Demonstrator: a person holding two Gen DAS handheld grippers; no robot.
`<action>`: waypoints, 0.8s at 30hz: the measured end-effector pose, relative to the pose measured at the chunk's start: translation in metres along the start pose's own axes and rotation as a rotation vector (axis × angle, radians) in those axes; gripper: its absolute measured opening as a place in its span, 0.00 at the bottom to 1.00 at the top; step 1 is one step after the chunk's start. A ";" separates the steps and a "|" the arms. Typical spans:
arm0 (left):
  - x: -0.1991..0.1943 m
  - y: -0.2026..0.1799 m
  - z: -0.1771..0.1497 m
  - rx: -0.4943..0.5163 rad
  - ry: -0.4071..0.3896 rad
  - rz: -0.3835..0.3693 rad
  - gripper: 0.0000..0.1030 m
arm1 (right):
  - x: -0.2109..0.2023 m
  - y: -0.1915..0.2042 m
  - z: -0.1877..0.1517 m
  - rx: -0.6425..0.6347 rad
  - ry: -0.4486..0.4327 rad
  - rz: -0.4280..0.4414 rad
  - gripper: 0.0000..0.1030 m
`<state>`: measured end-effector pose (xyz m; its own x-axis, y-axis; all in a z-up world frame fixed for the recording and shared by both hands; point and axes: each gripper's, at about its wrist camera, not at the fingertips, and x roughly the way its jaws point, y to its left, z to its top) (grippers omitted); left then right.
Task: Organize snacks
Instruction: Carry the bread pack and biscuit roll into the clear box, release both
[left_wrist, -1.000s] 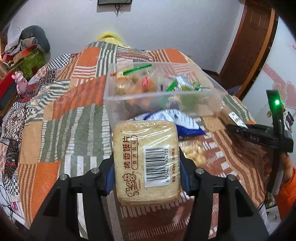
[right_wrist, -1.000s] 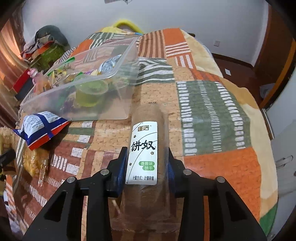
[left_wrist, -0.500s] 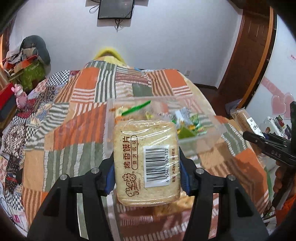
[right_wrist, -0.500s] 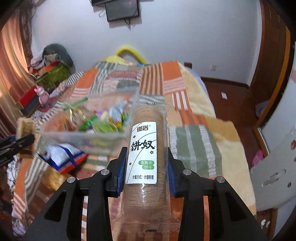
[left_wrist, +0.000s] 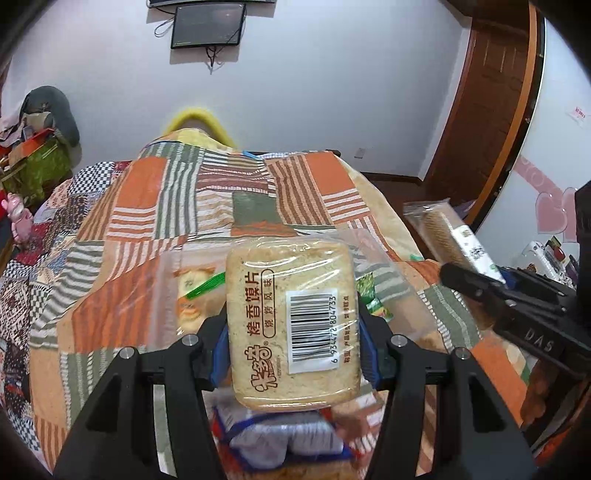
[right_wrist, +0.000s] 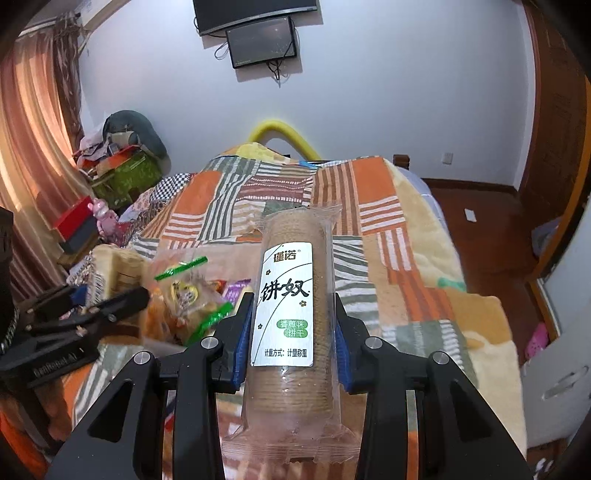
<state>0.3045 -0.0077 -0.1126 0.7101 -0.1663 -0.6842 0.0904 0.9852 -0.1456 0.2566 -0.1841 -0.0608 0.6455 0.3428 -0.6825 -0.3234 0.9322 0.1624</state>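
Observation:
My left gripper (left_wrist: 293, 332) is shut on a tan pack of baked bun slices (left_wrist: 291, 317) with a barcode label, held above the clear plastic snack bin (left_wrist: 170, 280). My right gripper (right_wrist: 293, 328) is shut on a clear-wrapped roll of round biscuits (right_wrist: 291, 306) with a silver label. In the left wrist view the right gripper (left_wrist: 495, 288) and its biscuit roll (left_wrist: 447, 236) appear at the right. The right wrist view shows the left gripper (right_wrist: 110, 291) and its bun pack (right_wrist: 118, 266) at the left, over the bin's packets (right_wrist: 192, 299).
A patchwork blanket (right_wrist: 369, 206) in orange, green and stripes covers the bed. A blue and white snack bag (left_wrist: 288, 439) lies below the left gripper. Boxes and clutter (right_wrist: 118, 170) stand at the left wall. Wooden floor (right_wrist: 487, 221) and a door lie to the right.
Both grippers have risen with their packs and tilted up, so more wall and the screens show. The bin has dropped lower in both views. The grips have not changed.

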 end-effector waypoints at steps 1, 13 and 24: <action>0.006 -0.002 0.003 0.005 0.007 0.001 0.54 | 0.007 0.000 0.001 -0.002 0.006 -0.004 0.33; 0.060 -0.007 0.010 0.047 0.086 0.008 0.54 | 0.050 0.001 0.005 -0.005 0.088 0.026 0.33; 0.033 -0.008 0.011 0.074 0.040 0.016 0.57 | 0.035 0.002 0.003 -0.058 0.096 0.032 0.35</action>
<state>0.3346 -0.0207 -0.1258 0.6837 -0.1507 -0.7141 0.1320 0.9878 -0.0820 0.2804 -0.1696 -0.0827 0.5662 0.3568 -0.7430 -0.3836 0.9119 0.1457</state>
